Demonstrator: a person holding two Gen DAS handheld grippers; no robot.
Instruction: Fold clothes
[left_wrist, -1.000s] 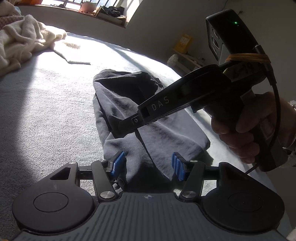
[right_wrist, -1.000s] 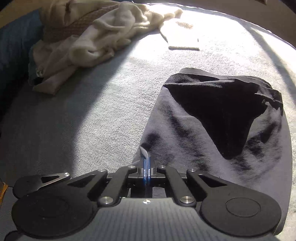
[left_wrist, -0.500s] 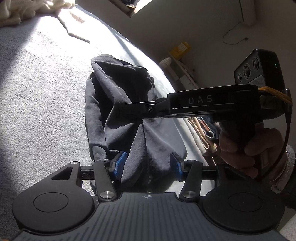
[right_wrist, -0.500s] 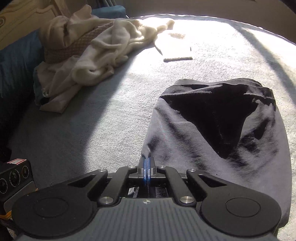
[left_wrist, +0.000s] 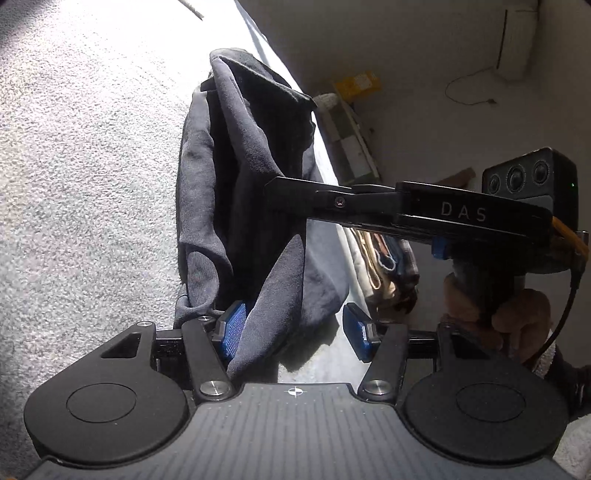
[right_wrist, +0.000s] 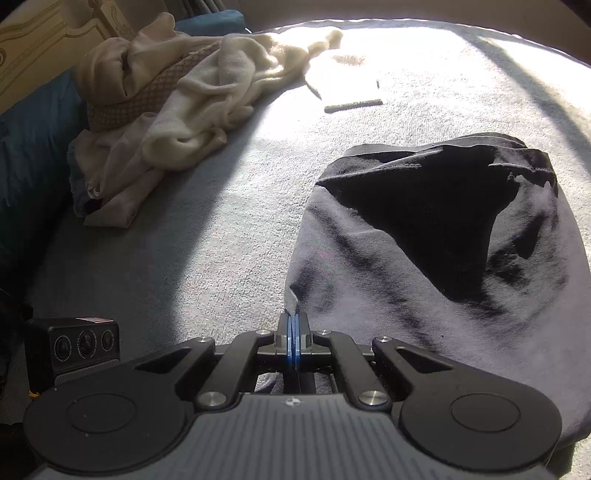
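At far left of the right wrist view, a blue cushion or cover (right_wrist: 29, 155) runs off the frame edge, and what it belongs to is unclear. Beside it sits one heap of cream and pale clothes (right_wrist: 173, 110); how many pieces it holds cannot be counted. A small pale folded item (right_wrist: 351, 99) lies in the glare beyond, too washed out to name. One dark grey garment (right_wrist: 424, 277) spreads over the grey bedcover (right_wrist: 184, 240), its lower right part hidden behind the gripper body. The right gripper (right_wrist: 294, 328) has its blue pads pressed together on the garment's near left corner, which pokes up just past the tips.

In the left wrist view the same garment (left_wrist: 255, 155) is lifted and draped, hanging down between the fingers of the left gripper (left_wrist: 295, 328). These stand wide apart, with cloth lying against the left pad only. The right gripper (left_wrist: 280, 192) reaches in from the right, pinching an upper edge, held by a hand (left_wrist: 498, 314) partly cut off.
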